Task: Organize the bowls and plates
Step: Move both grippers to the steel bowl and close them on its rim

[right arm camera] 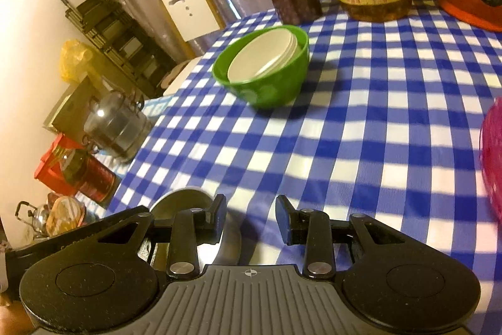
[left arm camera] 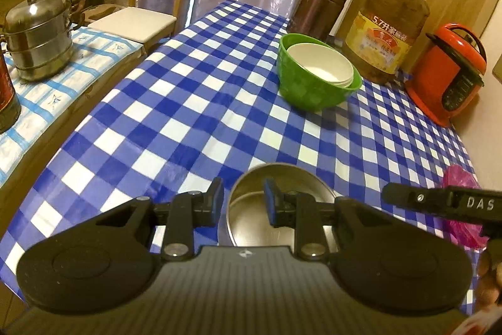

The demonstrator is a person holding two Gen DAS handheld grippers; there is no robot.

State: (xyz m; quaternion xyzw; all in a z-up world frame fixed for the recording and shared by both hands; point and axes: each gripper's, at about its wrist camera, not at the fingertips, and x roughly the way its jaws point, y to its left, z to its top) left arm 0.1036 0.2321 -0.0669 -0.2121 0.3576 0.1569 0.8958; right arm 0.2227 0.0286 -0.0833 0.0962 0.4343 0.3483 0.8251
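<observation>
A steel bowl (left arm camera: 251, 218) sits on the blue checked tablecloth at the near edge. My left gripper (left arm camera: 243, 203) is open, its jaws straddling the bowl's left rim, one finger outside and one inside. A green bowl (left arm camera: 310, 90) with white bowls (left arm camera: 320, 62) stacked inside stands further back, toward the right. My right gripper (right arm camera: 251, 220) is open and empty above the cloth, just right of the steel bowl (right arm camera: 182, 203). The green bowl (right arm camera: 269, 87) with the white bowls (right arm camera: 263, 55) lies ahead of it to the left.
At the table's back stand a brown canister (left arm camera: 320, 5), a big oil bottle (left arm camera: 389, 21) and an orange cooker (left arm camera: 445, 74). A pink mesh item (left arm camera: 461, 206) lies at the right. A steel steamer pot (left arm camera: 37, 33) sits on the side table at left.
</observation>
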